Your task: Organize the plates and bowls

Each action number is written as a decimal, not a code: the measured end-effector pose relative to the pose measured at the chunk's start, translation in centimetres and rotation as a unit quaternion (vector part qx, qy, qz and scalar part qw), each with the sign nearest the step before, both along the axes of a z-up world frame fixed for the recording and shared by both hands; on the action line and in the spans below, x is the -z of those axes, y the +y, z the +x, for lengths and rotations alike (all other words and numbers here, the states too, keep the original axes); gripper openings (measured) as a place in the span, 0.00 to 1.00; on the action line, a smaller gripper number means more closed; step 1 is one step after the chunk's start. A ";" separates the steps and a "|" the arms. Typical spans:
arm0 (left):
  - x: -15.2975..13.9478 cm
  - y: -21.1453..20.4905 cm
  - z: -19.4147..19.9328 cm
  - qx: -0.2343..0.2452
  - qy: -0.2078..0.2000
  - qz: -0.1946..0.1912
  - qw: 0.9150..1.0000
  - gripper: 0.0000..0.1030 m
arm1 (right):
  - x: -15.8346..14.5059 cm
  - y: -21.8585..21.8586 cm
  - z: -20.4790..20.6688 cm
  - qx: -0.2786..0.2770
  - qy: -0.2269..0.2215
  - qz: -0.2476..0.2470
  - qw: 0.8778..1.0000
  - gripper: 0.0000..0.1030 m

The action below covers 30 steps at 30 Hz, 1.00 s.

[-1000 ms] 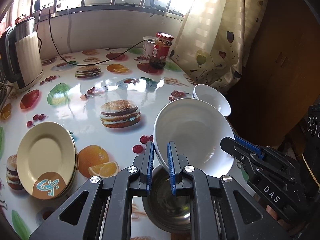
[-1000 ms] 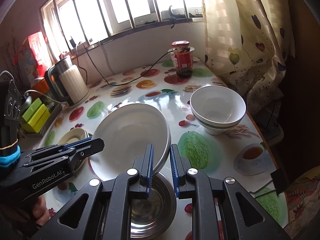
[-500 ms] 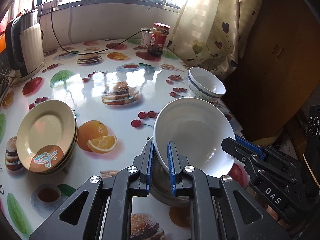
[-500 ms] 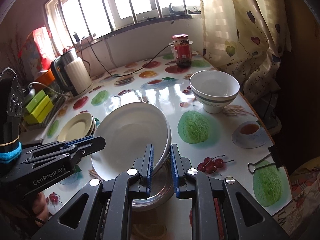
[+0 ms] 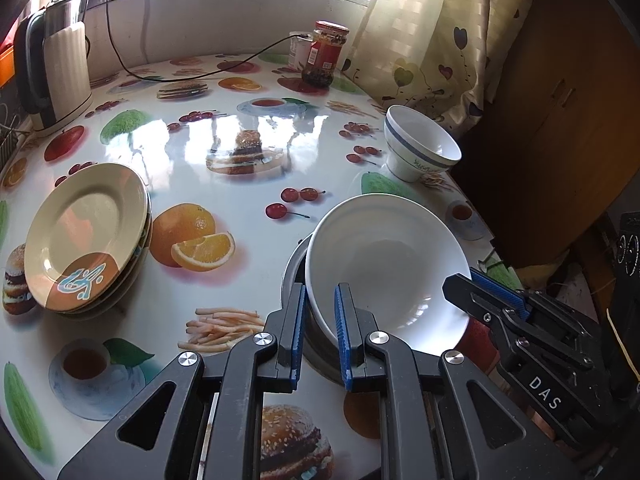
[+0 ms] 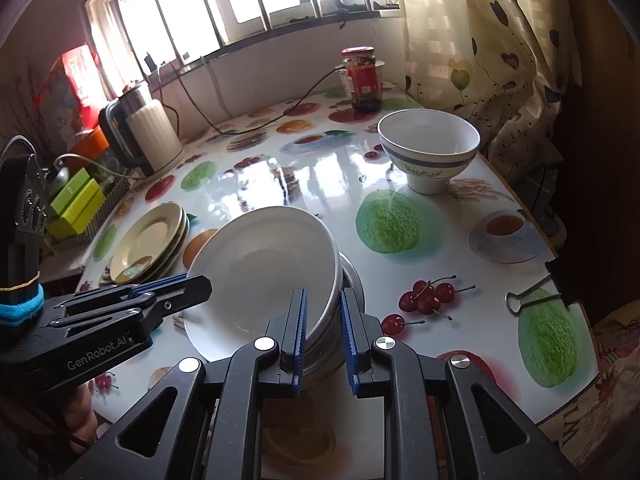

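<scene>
A large white bowl (image 5: 384, 264) (image 6: 260, 264) rests tilted in a steel bowl (image 5: 294, 268) (image 6: 354, 280) on the fruit-print table. My left gripper (image 5: 320, 300) is shut on the white bowl's near-left rim; in the right wrist view the left gripper (image 6: 200, 284) comes in from the left. My right gripper (image 6: 322, 304) is shut on the opposite rim, and its tip (image 5: 472, 280) shows at the bowl's right in the left wrist view. A stack of cream plates (image 5: 86, 236) (image 6: 150, 242) lies to the left. A small blue-banded white bowl (image 5: 420, 148) (image 6: 428, 148) stands farther back on the right.
A kettle (image 5: 56, 76) (image 6: 148, 136) and a red-lidded jar (image 5: 326, 56) (image 6: 362, 80) stand by the back wall with a black cable. A binder clip (image 6: 536, 292) grips the table's right edge. Green boxes (image 6: 76, 204) sit left. A curtain hangs at the right.
Both grippers have come down with the white bowl, which now sits lower in the steel bowl. The plates and the small bowl have not moved.
</scene>
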<state>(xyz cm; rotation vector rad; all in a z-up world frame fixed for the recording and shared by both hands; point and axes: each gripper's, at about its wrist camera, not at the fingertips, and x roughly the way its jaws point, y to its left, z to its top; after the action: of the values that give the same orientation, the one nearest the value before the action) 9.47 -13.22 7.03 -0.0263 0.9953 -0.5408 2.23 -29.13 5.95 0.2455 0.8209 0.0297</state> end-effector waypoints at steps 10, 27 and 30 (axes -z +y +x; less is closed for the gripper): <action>0.4 -0.3 0.0 0.000 0.007 0.006 1.000 0.14 | 0.8 -0.3 0.1 0.000 0.010 0.004 1.000 0.16; 1.0 -0.2 0.2 -0.003 0.014 0.008 1.000 0.14 | 1.2 -0.1 0.4 -0.002 0.016 0.006 1.000 0.18; 1.0 -0.3 0.2 -0.003 0.014 0.008 1.000 0.14 | 1.2 -0.1 0.5 -0.001 0.016 0.006 1.000 0.18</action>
<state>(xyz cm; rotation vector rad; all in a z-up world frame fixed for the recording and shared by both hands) 9.65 -13.54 5.99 -0.0231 1.0257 -0.5287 2.70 -29.21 4.72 0.2559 0.8538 0.0332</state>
